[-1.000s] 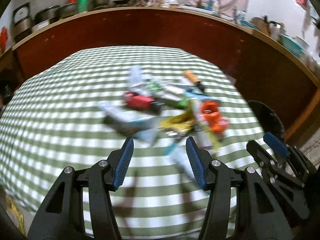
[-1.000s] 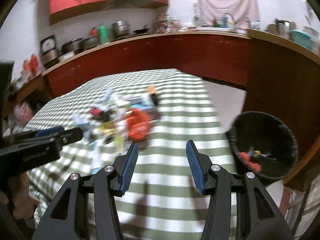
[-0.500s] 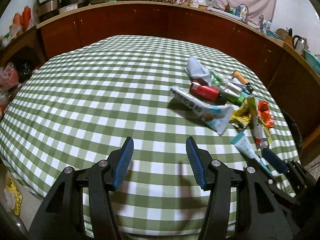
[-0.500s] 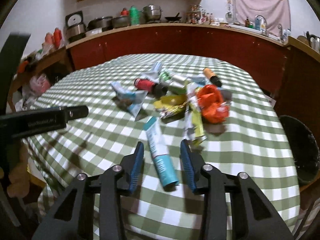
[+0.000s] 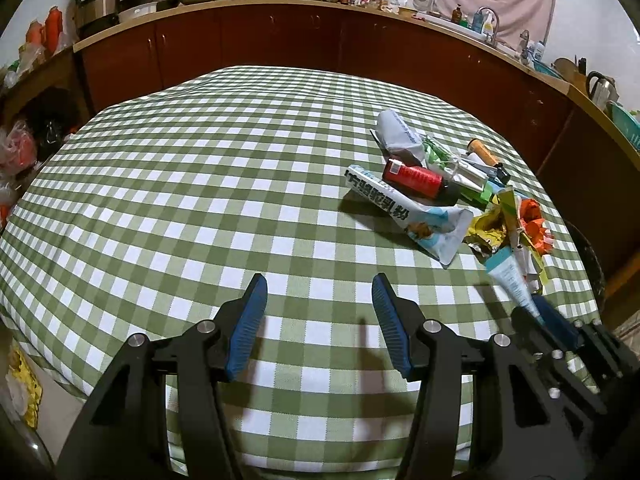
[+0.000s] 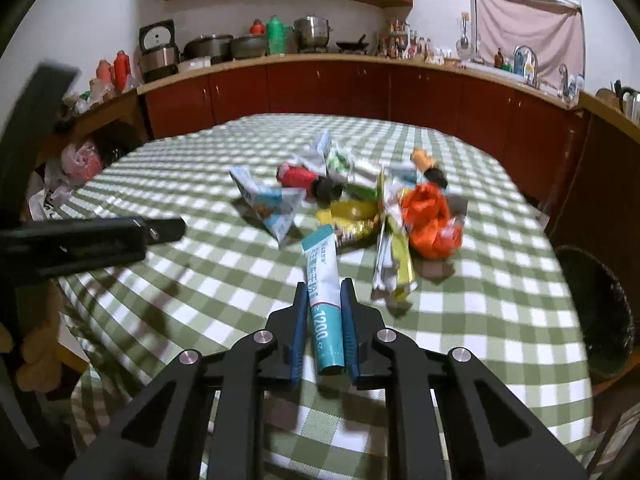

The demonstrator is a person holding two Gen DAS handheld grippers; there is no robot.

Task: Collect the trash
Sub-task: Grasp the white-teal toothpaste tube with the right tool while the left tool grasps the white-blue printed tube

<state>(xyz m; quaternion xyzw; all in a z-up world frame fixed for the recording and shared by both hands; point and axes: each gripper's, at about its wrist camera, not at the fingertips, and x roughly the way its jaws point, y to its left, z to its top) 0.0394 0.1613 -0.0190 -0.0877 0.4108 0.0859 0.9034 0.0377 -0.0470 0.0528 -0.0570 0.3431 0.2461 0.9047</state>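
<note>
A heap of trash lies on the green checked tablecloth point(image 5: 168, 200): a red can point(image 5: 414, 178), a white-blue snack bag point(image 5: 404, 214), orange crumpled wrapper point(image 6: 432, 216), yellow wrappers point(image 6: 352, 216). My right gripper point(image 6: 324, 320) is shut on a teal-white tube point(image 6: 324, 300), which also shows in the left wrist view point(image 5: 510, 278). My left gripper point(image 5: 320, 320) is open and empty above bare cloth, left of the heap. A black trash bin point(image 6: 596, 312) stands at the table's right edge.
Dark red kitchen cabinets point(image 5: 280, 40) run behind the table, with pots and bottles on the counter. Plastic bags point(image 6: 76, 160) sit on a shelf at the left. The left gripper's arm point(image 6: 88, 236) crosses the right wrist view.
My right gripper has closed on the teal-white tube at the near edge of the heap. My left gripper stays open and has barely moved in the last half second.
</note>
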